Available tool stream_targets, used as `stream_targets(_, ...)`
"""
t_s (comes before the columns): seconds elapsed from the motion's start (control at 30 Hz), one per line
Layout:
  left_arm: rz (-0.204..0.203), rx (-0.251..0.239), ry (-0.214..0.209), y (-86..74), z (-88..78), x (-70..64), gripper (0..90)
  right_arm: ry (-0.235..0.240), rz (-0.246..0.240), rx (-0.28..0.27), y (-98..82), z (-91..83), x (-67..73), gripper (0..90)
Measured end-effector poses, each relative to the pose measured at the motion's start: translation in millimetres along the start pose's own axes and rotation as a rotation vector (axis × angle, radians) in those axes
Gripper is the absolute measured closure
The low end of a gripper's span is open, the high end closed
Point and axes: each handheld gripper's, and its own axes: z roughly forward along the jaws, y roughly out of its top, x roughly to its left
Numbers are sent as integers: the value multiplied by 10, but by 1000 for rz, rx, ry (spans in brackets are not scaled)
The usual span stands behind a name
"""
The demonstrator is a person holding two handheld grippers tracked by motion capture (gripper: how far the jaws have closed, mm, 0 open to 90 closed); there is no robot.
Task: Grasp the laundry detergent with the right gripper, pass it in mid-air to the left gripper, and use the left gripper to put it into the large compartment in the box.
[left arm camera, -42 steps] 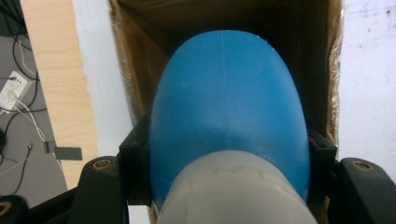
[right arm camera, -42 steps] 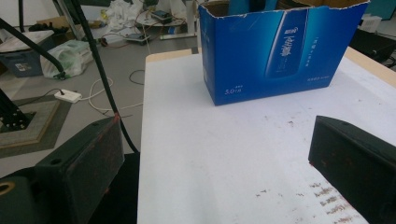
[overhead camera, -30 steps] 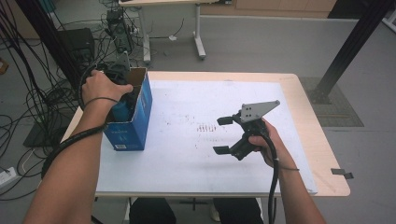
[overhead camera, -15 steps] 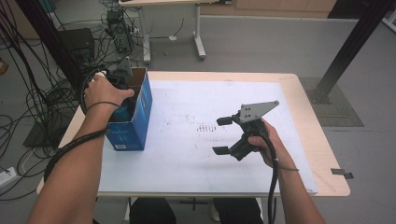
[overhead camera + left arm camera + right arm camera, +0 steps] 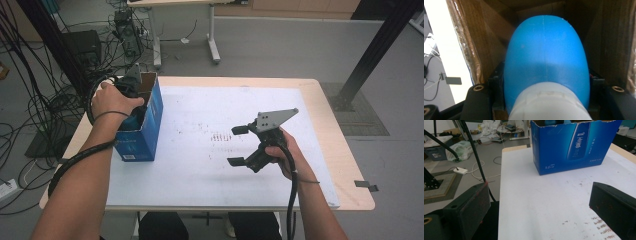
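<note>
Bottle [image 5: 546, 62], blue with a white cap end, sits between the jaws of your left gripper [image 5: 131, 85], and the jaws pinch it on both sides. It is inside the blue carton [image 5: 145, 125], with the brown cardboard walls close around it in the left gripper view. The carton stands upright near the left edge of the tabletop [image 5: 200, 175], toward the far left corner, with its top open.

Compared with one second ago, your left hand [image 5: 112, 100] is a little higher and more toward the far end of the carton, and the grey plate of the gripper now stands above the rim. The grip itself has not changed. I judge that you are either lowering the bottle into the carton or lifting it out; from these pictures I cannot tell which. In both cases the walls are tight, so please keep the bottle straight and do not push the carton toward the table edge.

Your left forearm comes in from the near left corner, the wrist bent down over the carton and the gripper pointing into it. Your right gripper [image 5: 239, 146] has kept its place over the middle of the tabletop, well apart from the carton. Its jaws are spread wide with nothing between them, and they point toward the carton.
</note>
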Motion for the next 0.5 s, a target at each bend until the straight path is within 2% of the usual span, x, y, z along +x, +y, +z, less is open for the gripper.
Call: stream_targets(0.5, 5, 2, -1, -2, 3, 4, 379, -1, 2, 4, -5, -16, 10, 33)
